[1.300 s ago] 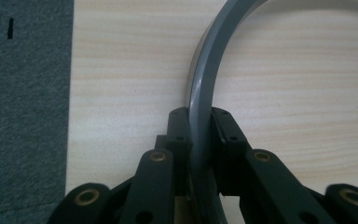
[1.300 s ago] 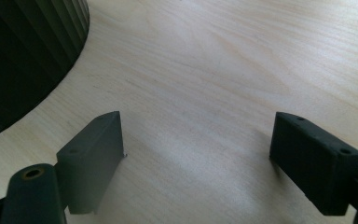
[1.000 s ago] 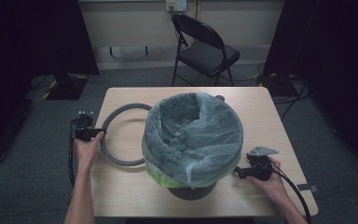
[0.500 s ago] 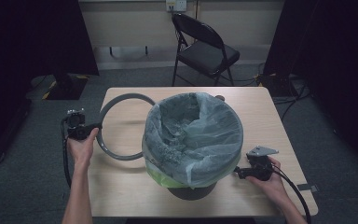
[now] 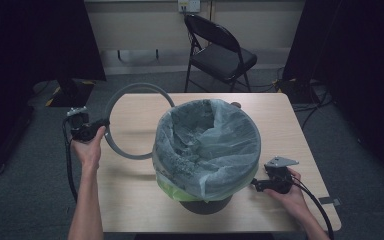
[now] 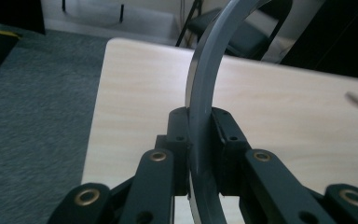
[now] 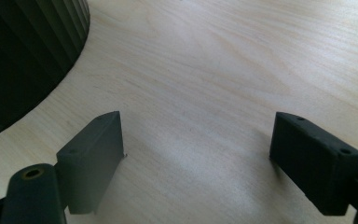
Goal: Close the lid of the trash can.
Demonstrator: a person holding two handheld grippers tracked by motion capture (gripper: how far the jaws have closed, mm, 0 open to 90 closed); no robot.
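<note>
grey ring point(image 6: 200, 93) clamped in left hand-held gripper point(image 6: 200, 154); right hand-held gripper point(image 7: 198, 154) jaws apart.

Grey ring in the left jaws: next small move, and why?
Probably carry the grey ring right and level it over the bin. The left gripper is shut on the ring's band, and the ring hangs tilted above the table, left of the bin. The bag is folded over the rim with nothing clamping it. The right gripper rests open beside the bin.

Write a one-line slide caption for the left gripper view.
Left gripper shut on a grey ring, held on edge above the wooden table.
</note>
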